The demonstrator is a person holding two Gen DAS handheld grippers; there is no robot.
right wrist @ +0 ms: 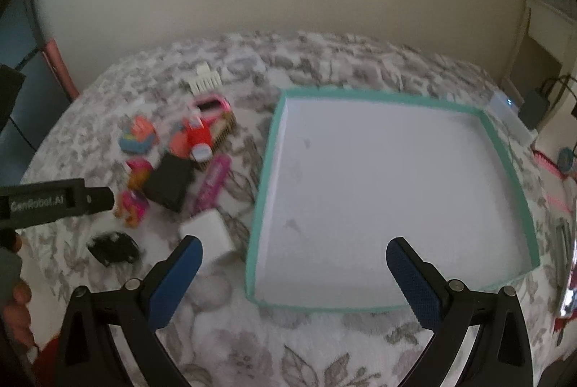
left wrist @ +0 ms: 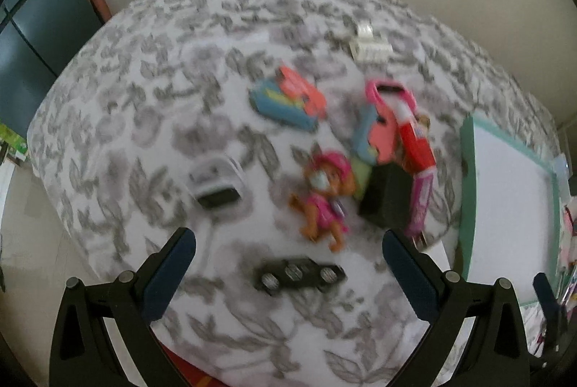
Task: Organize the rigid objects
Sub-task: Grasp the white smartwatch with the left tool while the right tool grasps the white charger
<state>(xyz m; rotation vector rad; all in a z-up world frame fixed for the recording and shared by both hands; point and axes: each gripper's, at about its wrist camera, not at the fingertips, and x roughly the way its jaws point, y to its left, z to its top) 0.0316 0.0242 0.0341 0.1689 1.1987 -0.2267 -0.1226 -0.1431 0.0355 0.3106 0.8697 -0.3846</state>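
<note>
1. Surface: a bed or table under a grey leaf-print cover [left wrist: 119, 120]; which of the two, cannot tell. Both views are motion-blurred.
2. Left gripper [left wrist: 288, 264]: jaws spread wide, holding nothing, hovering over the near part of the cover. A black block with three round metal studs [left wrist: 298, 275] lies on the cover between the fingers.
3. Right gripper [right wrist: 294, 275]: jaws spread wide, empty, hovering over the near edge of the teal-rimmed tray [right wrist: 503, 149]. The tray's white floor carries nothing.
4. The tray sits toward the right edge of the cover; the toys lie in a loose cluster to its left, apart from it.
5. Cluster, seen from the left wrist: a pup figure in pink [left wrist: 322, 199] near the middle; a black box [left wrist: 386, 198] just right of it; a pink pack [left wrist: 422, 199] touching the box's right side; a red-and-white tube [left wrist: 414, 142] lying over a pink brush [left wrist: 391, 91].
6. Farther back: a blue-and-orange toy [left wrist: 288, 98] and a white comb-like piece [left wrist: 369, 43] nearest the far edge.
7. A white charger-like block [left wrist: 216, 187] lies left of the pup figure.
8. Right wrist view: the left gripper's black body enters at the left, a hand [right wrist: 16, 307] below it.
</note>
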